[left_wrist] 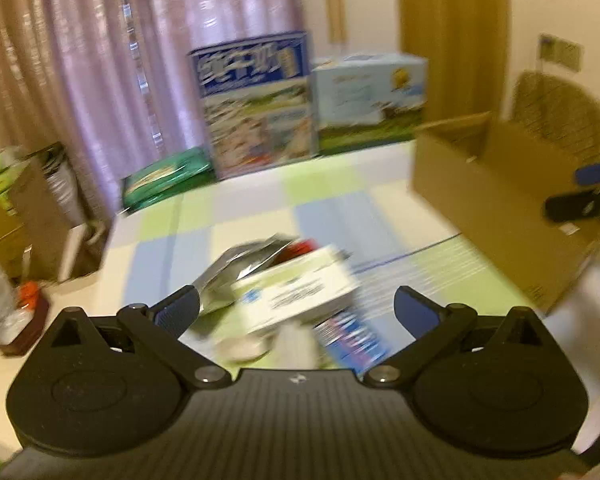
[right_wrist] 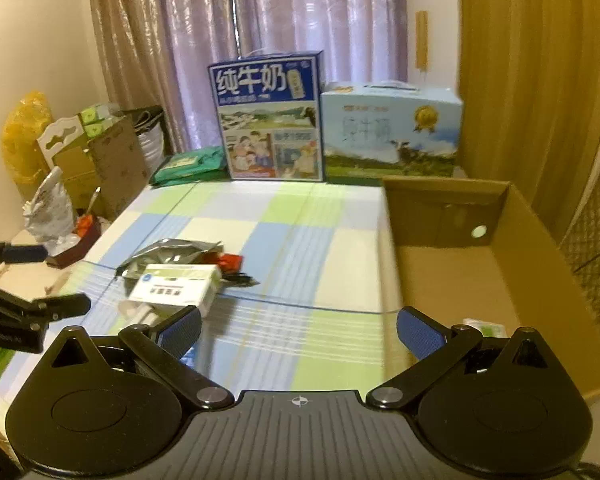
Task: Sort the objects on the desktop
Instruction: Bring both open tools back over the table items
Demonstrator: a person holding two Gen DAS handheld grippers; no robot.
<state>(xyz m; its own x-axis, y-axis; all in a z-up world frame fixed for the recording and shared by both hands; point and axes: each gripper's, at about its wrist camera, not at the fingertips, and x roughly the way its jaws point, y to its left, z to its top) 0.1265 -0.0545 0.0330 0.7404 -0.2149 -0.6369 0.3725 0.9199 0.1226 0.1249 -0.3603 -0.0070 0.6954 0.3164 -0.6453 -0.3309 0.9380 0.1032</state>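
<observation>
Medicine-style white box (left_wrist: 296,292) lies on top of the little heap in the middle of the checked tablecloth (right_wrist: 300,216), just ahead of my left gripper (left_wrist: 298,314), and I judge it to be the piece to take now. Under and behind it sits a crumpled silver foil pouch (right_wrist: 172,254), with something red (right_wrist: 230,260) poking out at the far side and a blue-printed packet (left_wrist: 352,336) half under the box's near corner. My left fingers are spread wide with nothing between them, and the box sits squarely in the gap. The left view is smeared, so I cannot judge how close the pads are to the cardboard.

To do this well, I would settle the hand first, then come down so the pads meet the two long faces of the box alone, above the foil, not dragging the pouch along. A light box like this should lift cleanly with a firm, even squeeze near its middle.

My right gripper (right_wrist: 300,330) is also spread and empty, hanging over the near edge of the table just beside the open cardboard carton (right_wrist: 540,240), which stands at the right and already holds something small and pale. The milk cases (right_wrist: 268,120) at the back are well apart from all this.
</observation>
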